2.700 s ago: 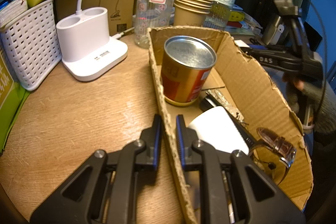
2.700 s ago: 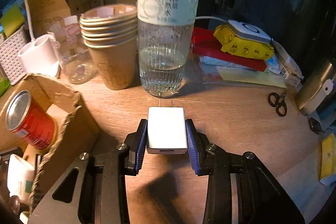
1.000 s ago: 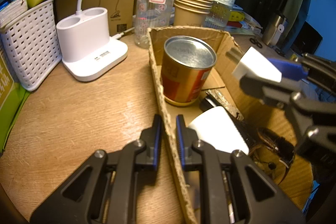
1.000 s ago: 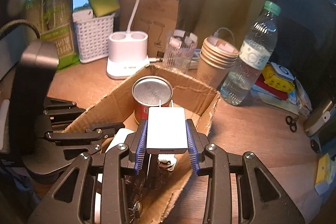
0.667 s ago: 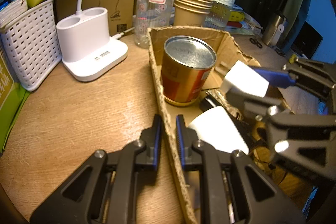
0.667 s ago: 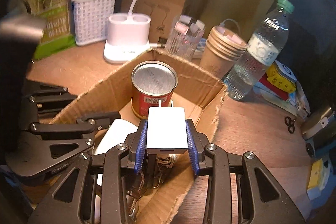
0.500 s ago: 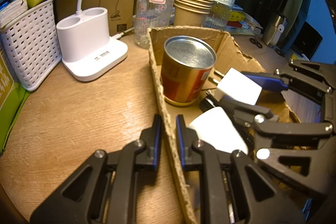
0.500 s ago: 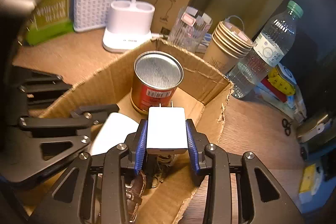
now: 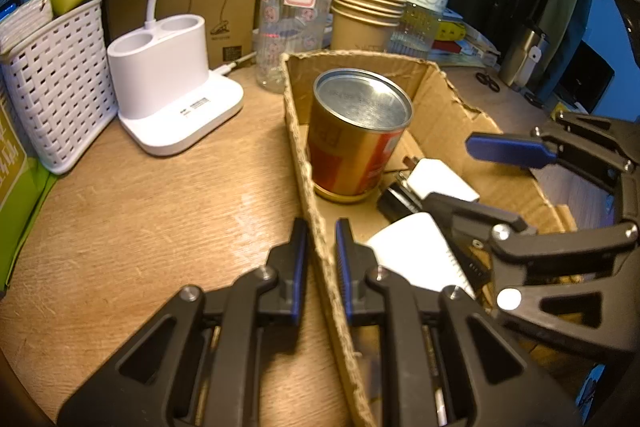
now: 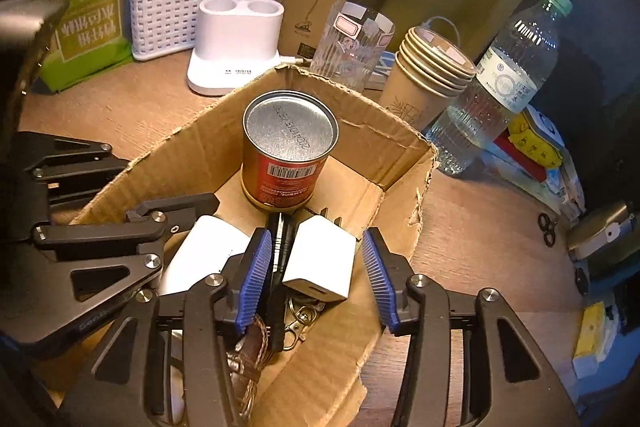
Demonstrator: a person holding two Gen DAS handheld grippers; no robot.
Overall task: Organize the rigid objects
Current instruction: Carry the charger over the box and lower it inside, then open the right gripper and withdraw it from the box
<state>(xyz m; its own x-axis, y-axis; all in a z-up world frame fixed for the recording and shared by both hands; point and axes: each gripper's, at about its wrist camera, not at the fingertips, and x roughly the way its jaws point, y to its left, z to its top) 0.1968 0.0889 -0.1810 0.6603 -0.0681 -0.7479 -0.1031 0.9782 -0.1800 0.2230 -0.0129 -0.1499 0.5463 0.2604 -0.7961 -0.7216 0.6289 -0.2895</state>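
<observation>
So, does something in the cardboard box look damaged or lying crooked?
Yes. The cardboard box has torn, ragged wall edges. The white charger lies tilted on the clutter between the opening right gripper jaws; neither pad touches it.

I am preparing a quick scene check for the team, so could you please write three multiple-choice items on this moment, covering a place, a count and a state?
1. Where is the white charger?
A. Inside the cardboard box
B. Beside the water bottle
C. In the white basket

2. How many tin cans stand in the box?
A. One
B. Two
C. Three

3. What is the left gripper doing?
A. Holding the charger
B. Clamped on the box wall
C. Hanging open over the table

Answers:
1 A, it lies in the box, in front of the tin can.
2 A, only one shows.
3 B, its pads pinch the cardboard edge.
</observation>
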